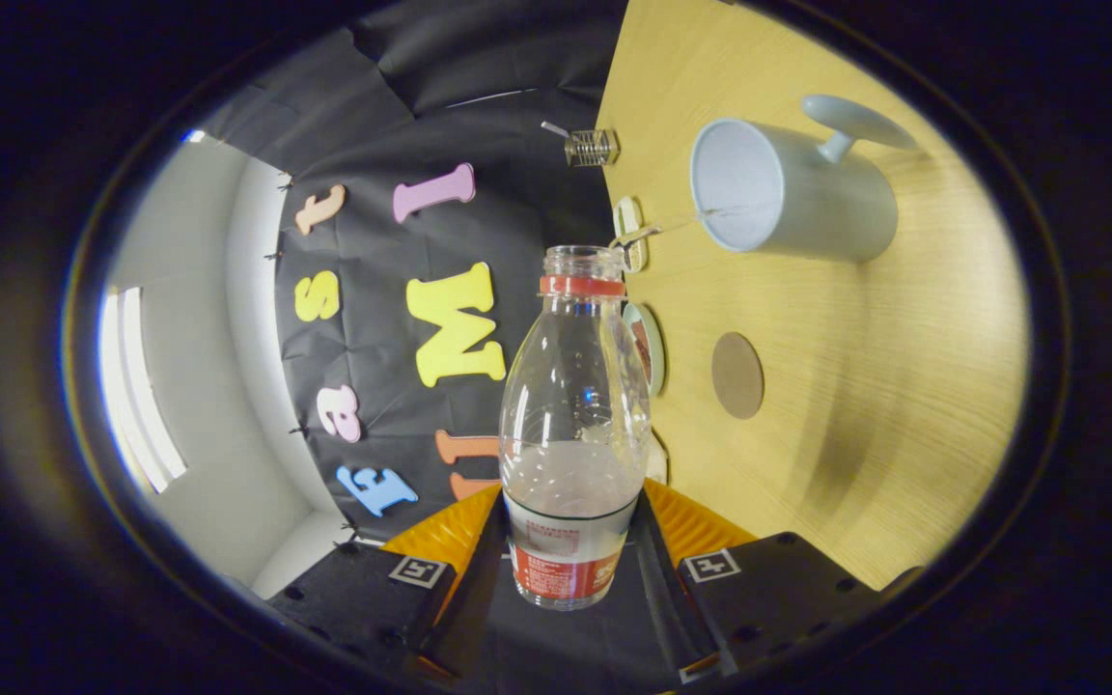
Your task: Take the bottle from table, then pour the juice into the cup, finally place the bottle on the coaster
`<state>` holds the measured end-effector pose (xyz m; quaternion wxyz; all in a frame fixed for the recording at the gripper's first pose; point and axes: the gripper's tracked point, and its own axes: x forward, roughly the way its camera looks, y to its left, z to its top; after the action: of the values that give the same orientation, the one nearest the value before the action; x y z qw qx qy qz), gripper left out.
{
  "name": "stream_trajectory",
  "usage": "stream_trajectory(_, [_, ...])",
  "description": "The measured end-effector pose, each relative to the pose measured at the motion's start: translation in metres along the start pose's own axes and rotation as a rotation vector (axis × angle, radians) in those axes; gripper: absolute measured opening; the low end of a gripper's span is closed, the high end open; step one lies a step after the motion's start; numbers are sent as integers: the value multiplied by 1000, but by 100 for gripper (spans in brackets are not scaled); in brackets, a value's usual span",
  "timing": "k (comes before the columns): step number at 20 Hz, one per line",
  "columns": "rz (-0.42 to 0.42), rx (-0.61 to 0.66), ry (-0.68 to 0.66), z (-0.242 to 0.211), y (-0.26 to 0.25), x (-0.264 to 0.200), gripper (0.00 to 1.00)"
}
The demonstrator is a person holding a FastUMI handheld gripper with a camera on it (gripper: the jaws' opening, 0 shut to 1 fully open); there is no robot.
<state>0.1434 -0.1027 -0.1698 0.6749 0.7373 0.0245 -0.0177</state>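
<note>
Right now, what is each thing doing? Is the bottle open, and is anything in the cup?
Bottle: cap off, held between the fingers, tipped sideways toward the cup, a little liquid inside.
Gripper: fingers shut on the bottle's lower part.
Cup: standing on the table, looks empty.
Coaster: lying flat on the table, nothing on it.

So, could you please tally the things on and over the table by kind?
Bottles: 1, the clear bottle, held between the tool fingers.
Cups: 1, the pale cup.
Coasters: 1, the round brown coaster.
Small glass jars: 1, jar at the table's far edge.
Total: 4.
</note>
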Motion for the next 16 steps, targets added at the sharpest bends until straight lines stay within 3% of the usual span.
stream_trajectory(16, [18,66,-5,3,19,4,74])
